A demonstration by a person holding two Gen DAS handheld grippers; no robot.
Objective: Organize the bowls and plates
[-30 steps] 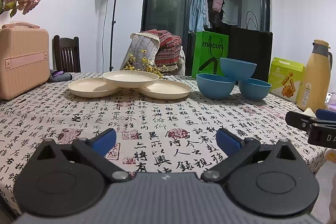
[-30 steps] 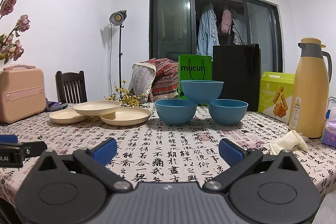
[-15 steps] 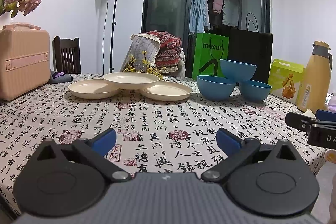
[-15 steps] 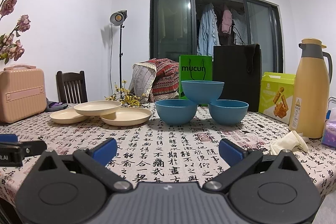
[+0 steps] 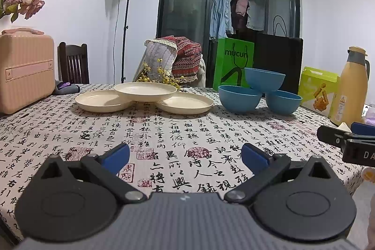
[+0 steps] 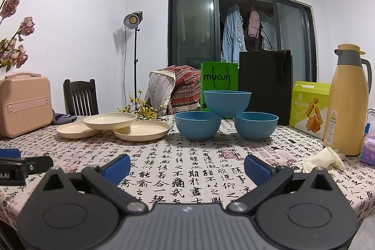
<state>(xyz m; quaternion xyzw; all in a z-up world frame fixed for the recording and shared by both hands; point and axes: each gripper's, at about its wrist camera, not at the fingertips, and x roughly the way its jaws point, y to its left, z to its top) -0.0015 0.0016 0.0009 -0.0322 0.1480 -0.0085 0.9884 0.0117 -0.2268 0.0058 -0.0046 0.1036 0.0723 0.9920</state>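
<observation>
Three cream plates sit at the far middle of the table: one raised plate [image 5: 145, 91] [image 6: 110, 120] rests across a left plate [image 5: 101, 103] [image 6: 76, 129] and a right plate [image 5: 185, 105] [image 6: 141, 130]. To their right, a top blue bowl [image 5: 264, 80] [image 6: 226, 102] balances on a left blue bowl [image 5: 239, 98] [image 6: 198, 124] and a right blue bowl [image 5: 283, 102] [image 6: 255, 125]. My left gripper [image 5: 185, 157] is open over the near tablecloth, holding nothing. My right gripper [image 6: 187, 164] is open too, well short of the bowls.
A pink case [image 5: 25, 72] stands at the table's left. A yellow thermos [image 6: 349, 100], a green snack box [image 6: 309, 104], a crumpled white glove [image 6: 324, 156] and a purple pack [image 6: 369, 149] sit on the right. Green and black bags [image 6: 264, 83] stand behind the bowls.
Both grippers have crept slightly forward toward the dishes; both stay open. Plates and bowls have not moved.
</observation>
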